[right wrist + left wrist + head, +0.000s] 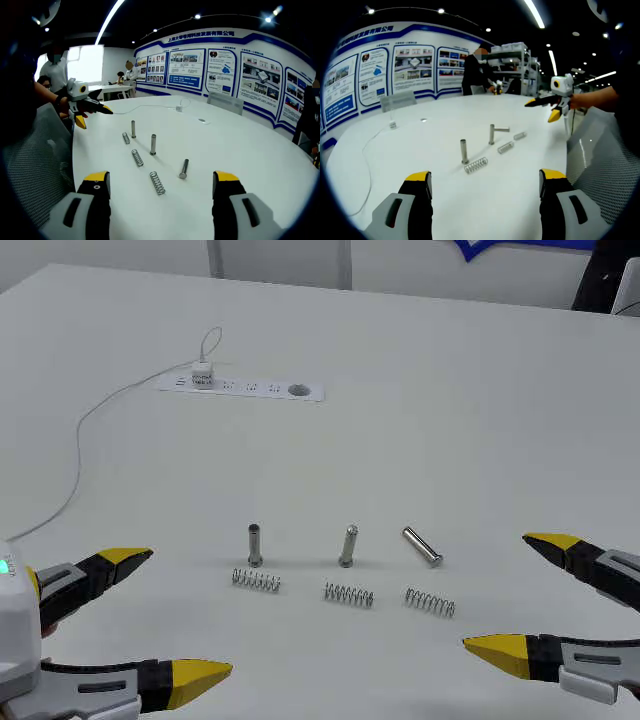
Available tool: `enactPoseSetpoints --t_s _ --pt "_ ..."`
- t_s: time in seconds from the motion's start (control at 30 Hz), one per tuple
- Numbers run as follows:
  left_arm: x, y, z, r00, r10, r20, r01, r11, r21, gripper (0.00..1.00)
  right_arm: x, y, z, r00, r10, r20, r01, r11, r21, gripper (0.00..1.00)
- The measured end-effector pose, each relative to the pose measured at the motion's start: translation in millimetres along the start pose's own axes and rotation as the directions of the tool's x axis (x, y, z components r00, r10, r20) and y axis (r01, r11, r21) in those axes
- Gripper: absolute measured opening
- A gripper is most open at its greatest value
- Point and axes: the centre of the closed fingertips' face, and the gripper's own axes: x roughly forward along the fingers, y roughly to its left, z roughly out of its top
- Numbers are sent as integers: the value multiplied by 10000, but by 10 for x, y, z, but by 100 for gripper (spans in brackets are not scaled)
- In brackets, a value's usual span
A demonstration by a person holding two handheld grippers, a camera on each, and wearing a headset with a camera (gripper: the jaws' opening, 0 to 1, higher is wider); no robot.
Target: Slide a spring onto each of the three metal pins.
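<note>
On the white surface, three metal pins in a row, with a spring lying just in front of each. Left pin standing upright, left spring on its side just beside its foot. Middle pin upright as well, middle spring on its side near it, a little apart. Right pin flat on its side, wider end towards the near right, right spring just in front, not touching. All three springs off the pins, loose on the surface.

Left gripper low at the near left of the head view, yellow-tipped jaws spread wide and empty, well apart from the left pin. Right gripper at the near right, jaws likewise spread wide and empty, tips turned towards the row, near the right spring but clear of it.

In the left gripper view, own jaws open at the bottom, the row running away ahead, nearest pin and spring first, the right gripper beyond the far end, held in a hand. In the right gripper view, the same row from the other end: lying pin nearest, left gripper beyond.

Further back, a white power strip with a small white plug at its left end, and a thin cable curling off to the left.
</note>
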Motion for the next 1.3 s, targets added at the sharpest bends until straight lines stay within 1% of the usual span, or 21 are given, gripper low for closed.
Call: enactPoseSetpoints --t_s 0.57,0.77,1.1,1.3 --pt "22 3 -7 10000 -57 -81 58 10000 33 90 -17 27 1 10000 -23 -67 23 10000 0 85" --pt "19 -12 -17 9999 -59 -99 59 10000 35 90 -14 40 13 10000 -20 -67 20 10000 -12 85" --pt "14 -13 -25 9999 -21 -111 22 10000 25 90 -30 38 13 9999 -68 -106 68 10000 14 84" --pt "19 -16 -25 9999 -30 -102 30 10000 19 90 -34 8 19 9998 -133 -125 134 9999 36 84"
